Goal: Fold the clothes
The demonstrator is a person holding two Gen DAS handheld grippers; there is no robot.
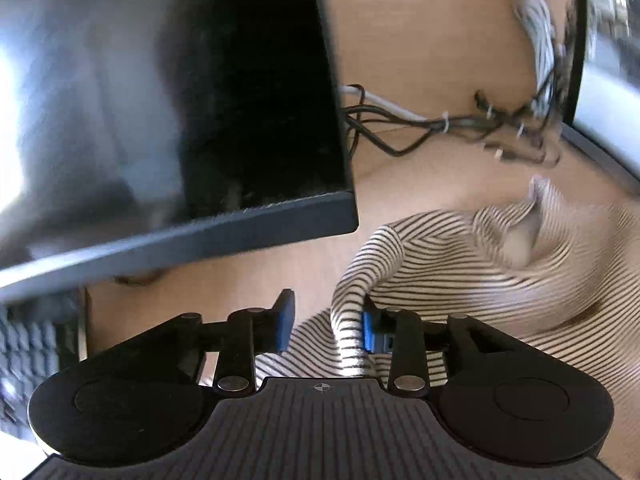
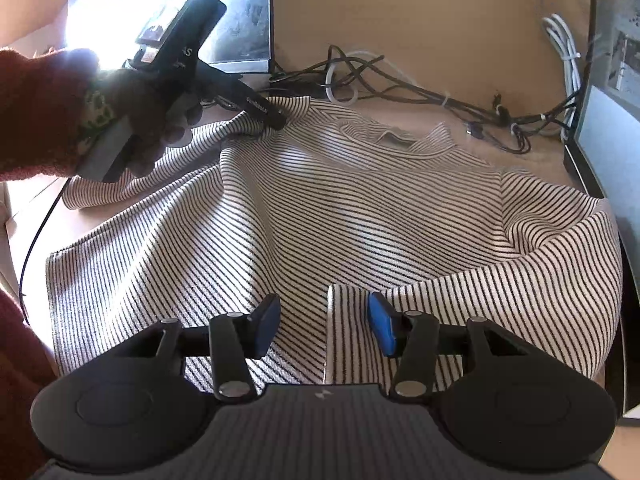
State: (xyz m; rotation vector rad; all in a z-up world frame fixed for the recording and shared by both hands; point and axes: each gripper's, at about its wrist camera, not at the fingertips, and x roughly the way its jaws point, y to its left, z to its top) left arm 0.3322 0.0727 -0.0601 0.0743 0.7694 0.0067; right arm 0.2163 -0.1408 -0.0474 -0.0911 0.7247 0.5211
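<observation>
- Left gripper (image 1: 326, 326): jaws parted, shirt (image 2: 340, 208) fold between, not pinched.
- Right gripper (image 2: 324, 322): jaws wide, over hem, empty.
- Shirt spread on bench (image 1: 420, 176), rumpled.
- No fold finished; whole job outstanding.

We saw a cream knit shirt with thin black stripes (image 2: 360, 208) on a pale tan wooden desk (image 2: 420, 20), black grippers with blue finger pads (image 2: 382, 322), tangled black and white cables (image 2: 400, 88), and a dark red fuzzy sleeve (image 2: 36, 112).
</observation>
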